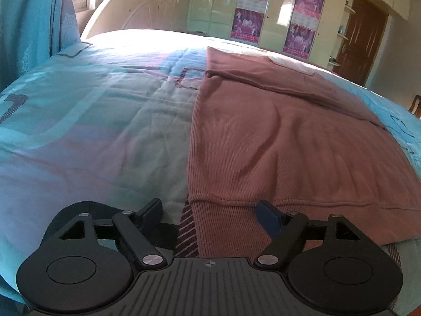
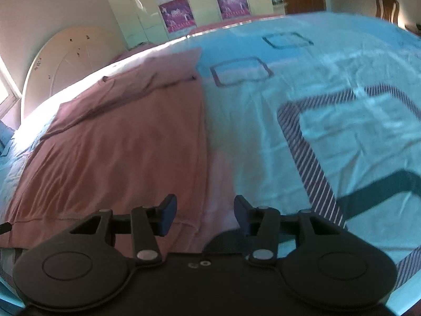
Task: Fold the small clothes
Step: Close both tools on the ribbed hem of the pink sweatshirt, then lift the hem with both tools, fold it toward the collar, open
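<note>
Left gripper (image 1: 210, 214): jaws stand wide apart at the bottom of the left wrist view; the ribbed hem corner of the garment lies between the fingers, which do not press on it.
Right gripper (image 2: 203, 212): jaws part open at the bottom of the right wrist view; the garment's near right corner lies in the gap, with no grip visible.
Brown garment (image 1: 289, 144): a ribbed brownish-pink top spread flat on the bed, filling the centre and right of the left wrist view and the left half of the right wrist view; a sleeve is folded across its far end.
Bedspread (image 2: 329, 105): turquoise, with square outlines and striped bands, under the garment.
Headboard (image 1: 136, 13): pale and arched, upper left.
Wardrobe (image 1: 276, 5): glossy cream doors bearing purple posters (image 1: 247, 23), top centre.
Door (image 1: 365, 39): brown wood, upper right.
</note>
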Tool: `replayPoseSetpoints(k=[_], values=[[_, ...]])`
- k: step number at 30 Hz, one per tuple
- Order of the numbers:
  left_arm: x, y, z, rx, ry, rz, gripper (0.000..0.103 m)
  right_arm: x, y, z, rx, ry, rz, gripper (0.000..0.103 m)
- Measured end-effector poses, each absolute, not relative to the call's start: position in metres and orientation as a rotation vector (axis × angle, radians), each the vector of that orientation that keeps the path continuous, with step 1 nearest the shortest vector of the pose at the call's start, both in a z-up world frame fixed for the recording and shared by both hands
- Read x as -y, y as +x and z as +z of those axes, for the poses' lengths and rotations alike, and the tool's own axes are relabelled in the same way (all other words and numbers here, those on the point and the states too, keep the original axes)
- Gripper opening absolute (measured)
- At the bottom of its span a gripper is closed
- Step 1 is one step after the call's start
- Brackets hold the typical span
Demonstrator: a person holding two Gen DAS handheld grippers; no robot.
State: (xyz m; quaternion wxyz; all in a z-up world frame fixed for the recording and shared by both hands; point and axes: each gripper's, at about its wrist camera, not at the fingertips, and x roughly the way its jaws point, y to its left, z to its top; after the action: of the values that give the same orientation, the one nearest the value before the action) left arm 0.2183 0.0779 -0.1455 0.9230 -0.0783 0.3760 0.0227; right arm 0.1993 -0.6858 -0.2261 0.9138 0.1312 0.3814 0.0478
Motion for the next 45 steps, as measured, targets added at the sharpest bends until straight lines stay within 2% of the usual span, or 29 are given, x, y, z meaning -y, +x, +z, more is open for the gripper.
replayPoseSetpoints(k=[6, 12, 16, 20, 21, 24, 25, 26, 32, 34, 37, 45], values=[[-0.081, 0.216, -0.147, -0.781, -0.230, -0.003, 0.076, 0.693, 0.195, -0.241, -0.805, 0.436, 0.193, 0.047], [-0.087, 0.208, -0.150, -0.778, -0.329, -0.053, 0.066, 0.689, 0.185, -0.245, -0.820, 0.492, 0.301, 0.043], [-0.088, 0.216, -0.151, -0.778, -0.358, -0.072, 0.065, 0.700, 0.192, -0.249, -0.821, 0.602, 0.331, 0.033], [-0.082, 0.233, -0.152, -0.779, -0.355, -0.099, 0.063, 0.707, 0.209, -0.251, -0.807, 0.672, 0.311, 0.029], [-0.081, 0.237, -0.153, -0.777, -0.362, -0.108, 0.059, 0.706, 0.212, -0.253, -0.812, 0.680, 0.315, 0.028], [-0.080, 0.238, -0.155, -0.776, -0.396, -0.117, 0.039, 0.700, 0.214, -0.256, -0.830, 0.666, 0.340, 0.019], [-0.080, 0.236, -0.156, -0.777, -0.405, -0.122, 0.024, 0.697, 0.212, -0.257, -0.836, 0.653, 0.354, 0.011], [-0.081, 0.236, -0.158, -0.781, -0.414, -0.126, 0.009, 0.694, 0.210, -0.257, -0.843, 0.635, 0.365, 0.009], [-0.077, 0.223, -0.149, -0.699, -0.398, -0.127, 0.006, 0.692, 0.199, -0.237, -0.762, 0.550, 0.393, 0.007], [-0.078, 0.227, -0.155, -0.725, -0.395, -0.106, 0.006, 0.691, 0.196, -0.229, -0.723, 0.530, 0.406, 0.007], [-0.087, 0.232, -0.168, -0.740, -0.506, -0.094, 0.006, 0.682, 0.211, -0.247, -0.835, 0.440, 0.346, 0.007], [-0.093, 0.231, -0.151, -0.637, -0.626, -0.098, 0.005, 0.691, 0.215, -0.221, -0.718, 0.518, 0.388, 0.007]])
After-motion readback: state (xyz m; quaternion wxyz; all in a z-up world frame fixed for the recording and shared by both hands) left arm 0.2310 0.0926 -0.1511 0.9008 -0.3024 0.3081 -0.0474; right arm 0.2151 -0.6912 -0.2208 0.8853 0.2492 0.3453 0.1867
